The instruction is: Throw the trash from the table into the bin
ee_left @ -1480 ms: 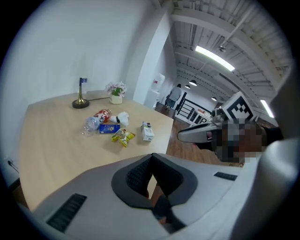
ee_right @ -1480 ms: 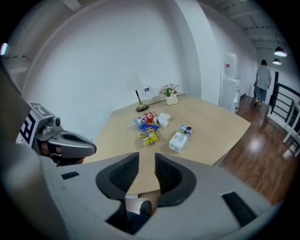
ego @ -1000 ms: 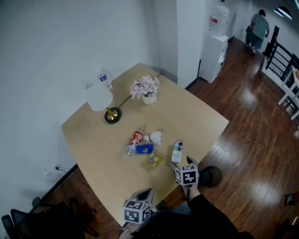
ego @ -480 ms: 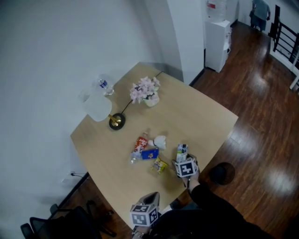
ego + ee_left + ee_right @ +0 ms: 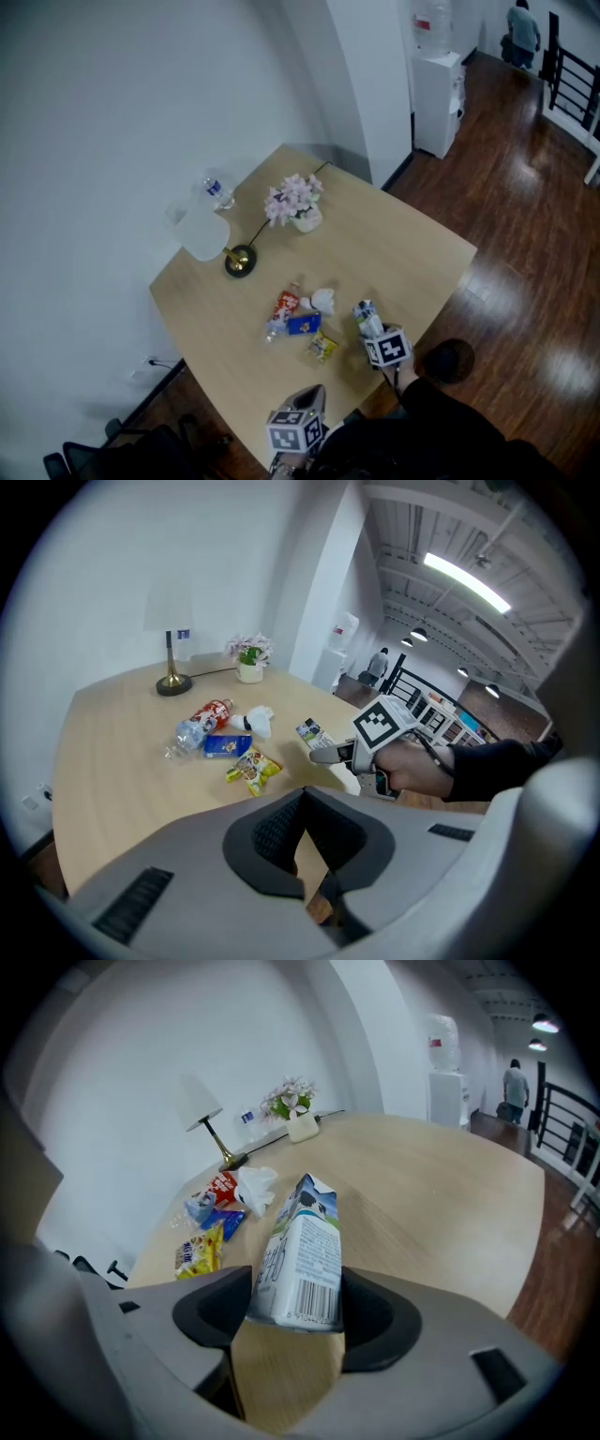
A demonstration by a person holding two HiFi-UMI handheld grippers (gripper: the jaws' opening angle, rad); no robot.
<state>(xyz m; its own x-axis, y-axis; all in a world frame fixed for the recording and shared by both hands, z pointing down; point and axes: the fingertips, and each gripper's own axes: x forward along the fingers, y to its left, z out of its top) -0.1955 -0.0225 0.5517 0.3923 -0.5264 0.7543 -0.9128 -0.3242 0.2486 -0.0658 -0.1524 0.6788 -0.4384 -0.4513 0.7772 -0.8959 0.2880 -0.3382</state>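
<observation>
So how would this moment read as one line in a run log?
right gripper: shut on milk carton | left gripper: shut, empty | table: bottle, tissue, blue packet, yellow packet

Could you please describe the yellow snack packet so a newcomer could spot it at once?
On the light wooden table, a small cluster of trash lies toward the person's edge. The yellow snack packet is the piece nearest that edge, next to the blue packet; it alone is yellow.

Milk carton (image 5: 302, 1252) clamped between jaws, wrappers and bottle beyond
</observation>
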